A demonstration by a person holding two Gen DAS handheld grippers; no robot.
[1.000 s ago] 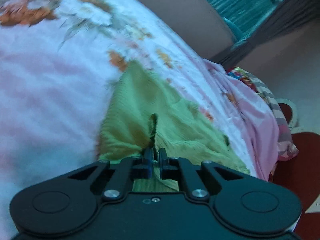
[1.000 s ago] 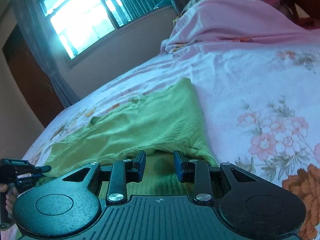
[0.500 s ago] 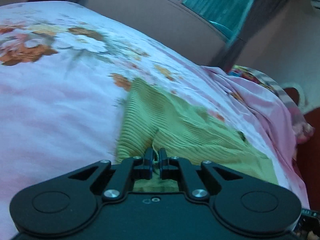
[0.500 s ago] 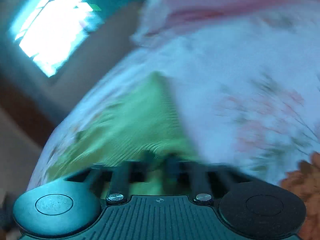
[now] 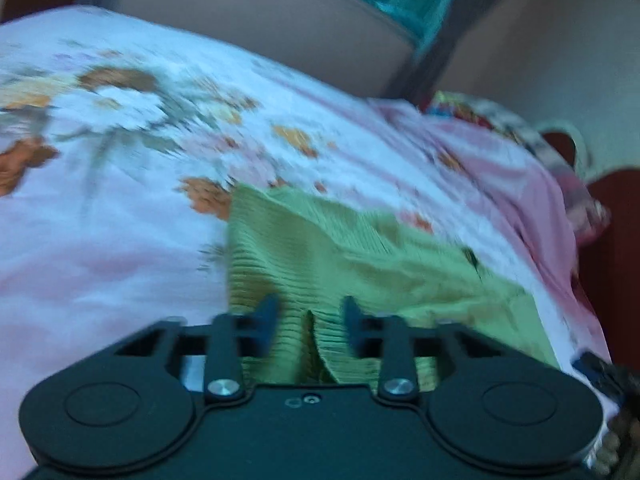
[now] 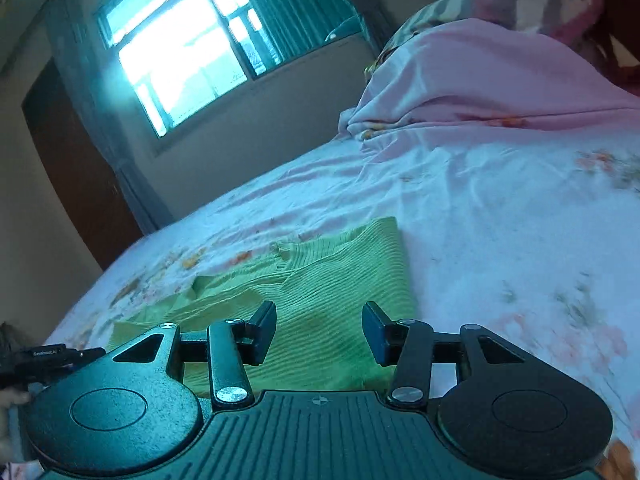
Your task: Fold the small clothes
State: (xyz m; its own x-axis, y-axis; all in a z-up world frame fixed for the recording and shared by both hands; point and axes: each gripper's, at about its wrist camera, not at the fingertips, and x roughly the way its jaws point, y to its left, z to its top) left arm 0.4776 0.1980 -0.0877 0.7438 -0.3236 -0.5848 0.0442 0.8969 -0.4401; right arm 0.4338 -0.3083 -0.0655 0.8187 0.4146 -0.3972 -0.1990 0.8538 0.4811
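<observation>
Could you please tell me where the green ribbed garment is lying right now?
The green ribbed garment lies flat on the floral bedsheet, directly ahead of both grippers in both wrist views, near the bed's front edge.

Only one marking found: small pale lettering on the black body of the left claw (image 6: 52,356), seen at the lower left of the right claw (image 6: 319,330) in the right wrist view. Too small and blurred to read for certain. Left wrist view: no text legible.
</observation>
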